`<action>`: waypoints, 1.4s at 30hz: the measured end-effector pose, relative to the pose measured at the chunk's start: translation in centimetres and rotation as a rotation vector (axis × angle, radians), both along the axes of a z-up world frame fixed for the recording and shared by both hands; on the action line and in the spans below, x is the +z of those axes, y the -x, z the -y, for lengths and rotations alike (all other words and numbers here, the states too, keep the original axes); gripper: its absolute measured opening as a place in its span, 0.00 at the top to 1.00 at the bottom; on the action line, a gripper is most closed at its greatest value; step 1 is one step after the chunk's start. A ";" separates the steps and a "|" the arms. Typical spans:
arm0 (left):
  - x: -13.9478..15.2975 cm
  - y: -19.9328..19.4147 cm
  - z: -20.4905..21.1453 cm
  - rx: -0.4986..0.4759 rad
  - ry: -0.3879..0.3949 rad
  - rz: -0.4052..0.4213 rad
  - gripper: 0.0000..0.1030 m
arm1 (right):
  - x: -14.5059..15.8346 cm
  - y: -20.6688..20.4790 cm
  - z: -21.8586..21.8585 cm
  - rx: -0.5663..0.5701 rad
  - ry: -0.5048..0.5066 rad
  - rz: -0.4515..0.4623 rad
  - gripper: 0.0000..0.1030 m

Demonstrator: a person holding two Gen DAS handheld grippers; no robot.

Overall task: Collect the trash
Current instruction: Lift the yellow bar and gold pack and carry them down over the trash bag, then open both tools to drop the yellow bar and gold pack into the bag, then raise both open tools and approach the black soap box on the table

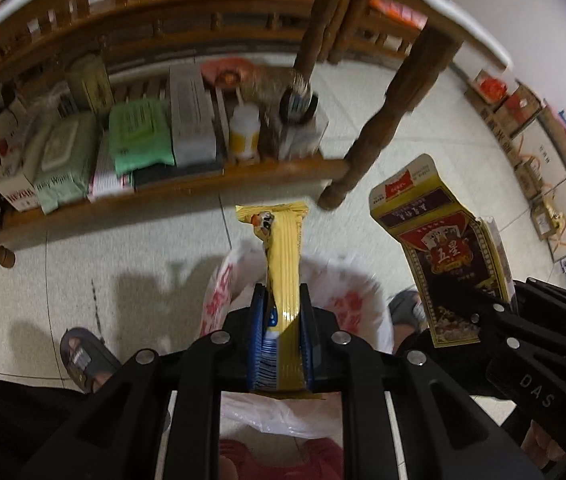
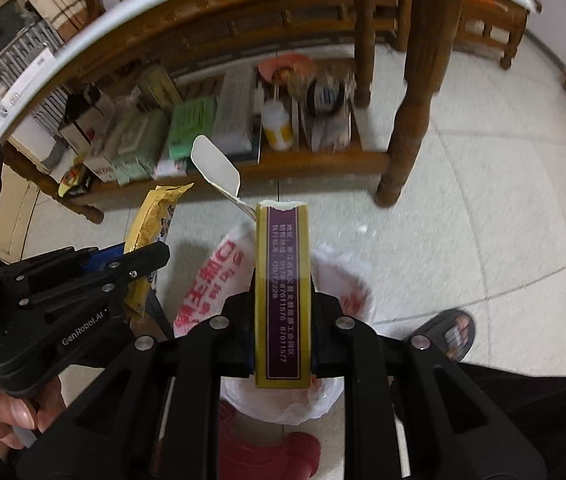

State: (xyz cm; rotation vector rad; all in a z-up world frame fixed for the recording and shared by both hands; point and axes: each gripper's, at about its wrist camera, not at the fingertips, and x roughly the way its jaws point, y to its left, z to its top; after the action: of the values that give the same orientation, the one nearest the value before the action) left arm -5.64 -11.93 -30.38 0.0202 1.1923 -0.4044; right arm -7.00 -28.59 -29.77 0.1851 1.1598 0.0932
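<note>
Pale floor tiles (image 2: pixel 463 200) and a wooden table's cluttered lower shelf (image 1: pixel 243 168) are filling the background, while both grippers are hanging over a red bin lined with a white plastic bag (image 1: pixel 347 300) printed in red. From the left gripper (image 1: pixel 281 304) outward: its jaws are pinching narrowly on a yellow snack wrapper (image 1: pixel 283 264), which is standing up out of the fingers, probably so it can drop straight into the bag once released. Just beside it, the right gripper (image 2: pixel 283 300) is clamping an empty playing-card box (image 2: pixel 281 292) by its flat faces, the torn flap (image 2: pixel 215 168) sticking up at the far end. Both pieces of trash are being held above the bag's mouth, not yet inside; letting go looks like the step in hand. Sandalled feet (image 2: pixel 449 334) are showing either side of the bin.
</note>
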 end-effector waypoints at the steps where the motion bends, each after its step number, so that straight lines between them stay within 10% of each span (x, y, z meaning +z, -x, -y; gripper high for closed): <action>1: -1.0 0.2 0.1 -0.004 -0.020 -0.010 0.84 | -0.6 0.0 0.0 -0.005 -0.004 -0.015 0.83; 12: -7.3 1.2 0.6 -0.030 -0.089 -0.139 0.80 | -6.9 -0.7 0.1 -0.023 -0.050 -0.170 0.82; 17: -7.7 1.3 0.6 -0.033 -0.074 -0.156 0.40 | -8.0 -0.7 1.0 -0.072 -0.083 -0.214 0.59; 18: -7.6 1.3 0.6 -0.032 -0.070 -0.152 0.35 | -8.1 -0.6 1.2 -0.081 -0.081 -0.218 0.44; 22: -7.8 1.2 0.6 -0.028 -0.076 -0.156 0.25 | -8.0 -0.5 1.4 -0.103 -0.067 -0.211 0.39; 42: -6.8 1.2 -0.2 -0.002 -0.053 -0.113 0.21 | -7.3 -0.2 2.1 -0.143 -0.051 -0.174 0.29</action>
State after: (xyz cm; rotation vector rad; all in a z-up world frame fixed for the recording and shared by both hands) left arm -6.81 -11.73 -37.19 0.0448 1.3144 -0.3792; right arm -6.85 -30.64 -37.05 0.3251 1.3147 -0.0201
